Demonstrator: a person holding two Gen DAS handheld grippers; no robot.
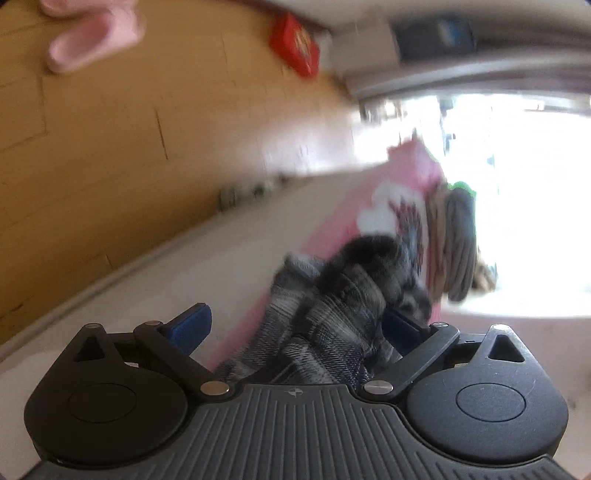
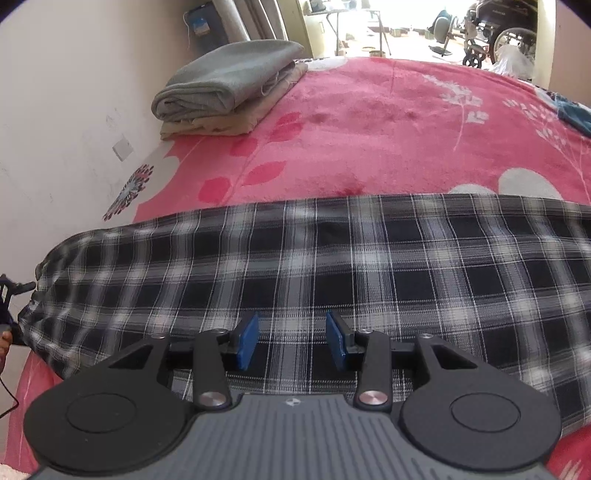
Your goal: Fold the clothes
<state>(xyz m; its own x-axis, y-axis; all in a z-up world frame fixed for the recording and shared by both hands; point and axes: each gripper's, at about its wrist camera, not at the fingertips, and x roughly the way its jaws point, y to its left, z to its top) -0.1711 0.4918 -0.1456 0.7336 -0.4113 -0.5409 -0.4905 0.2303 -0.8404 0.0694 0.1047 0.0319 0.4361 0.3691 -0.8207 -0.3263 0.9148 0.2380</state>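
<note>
Here, left wrist view: heavily blurred. The left gripper has its jaws spread wide, blue pads well apart. A bunched end of the plaid cloth lies between them, closer to the right-hand pad; no pad presses on it as far as the blur allows, so it appears loose rather than gripped. The cloth lies on the pink blanket. Beyond it, a stack of folded cloths sits by the bright doorway. A pale wall runs along the left, a wooden surface past it. A red box and a pink object show at the top, both too smeared to identify.

Right wrist view: sharp. The right gripper hangs over the cloth with jaws partly apart; the pads have nothing between them and the fabric lies below. The cloth is spread flat across the blanket, running the full width of the frame, its left end gathered near the wall. At that far-left edge, part of the left gripper and a fingertip of a hand show. The stack, grey cloth over beige, rests on the blanket's far left corner against the wall, well apart from the plaid cloth. A wheelchair stands outside the doorway.
</note>
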